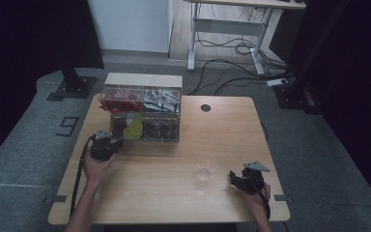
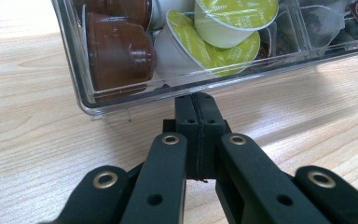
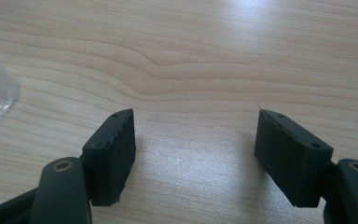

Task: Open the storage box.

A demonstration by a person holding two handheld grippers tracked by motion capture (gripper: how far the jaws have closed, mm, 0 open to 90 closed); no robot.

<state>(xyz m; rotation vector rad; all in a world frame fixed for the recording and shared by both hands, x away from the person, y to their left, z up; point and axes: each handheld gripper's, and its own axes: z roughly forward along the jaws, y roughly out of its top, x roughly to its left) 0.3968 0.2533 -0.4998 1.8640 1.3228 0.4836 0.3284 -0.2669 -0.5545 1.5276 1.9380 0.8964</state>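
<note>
Coffee capsules [image 2: 214,39] sit in the clear organizer box [image 1: 145,128] near the surface's far-left edge. Our left claw [image 2: 199,105], pressed closed and empty, noses its front wall; our right claw [image 3: 196,140] gapes empty beside the glass cup [image 1: 206,169]. Next, we probably open the drawer.

Clear two-tier organiser box [image 1: 144,113] of coffee pods at table's rear left; empty clear cup [image 1: 206,168] upright, front right.

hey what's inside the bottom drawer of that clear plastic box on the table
The clear box has a lower drawer holding brown capsules at its left end, then white cups with green foil lids. Farther compartments hold dark packets, too blurred to identify. Anything underneath them is hidden.
</note>
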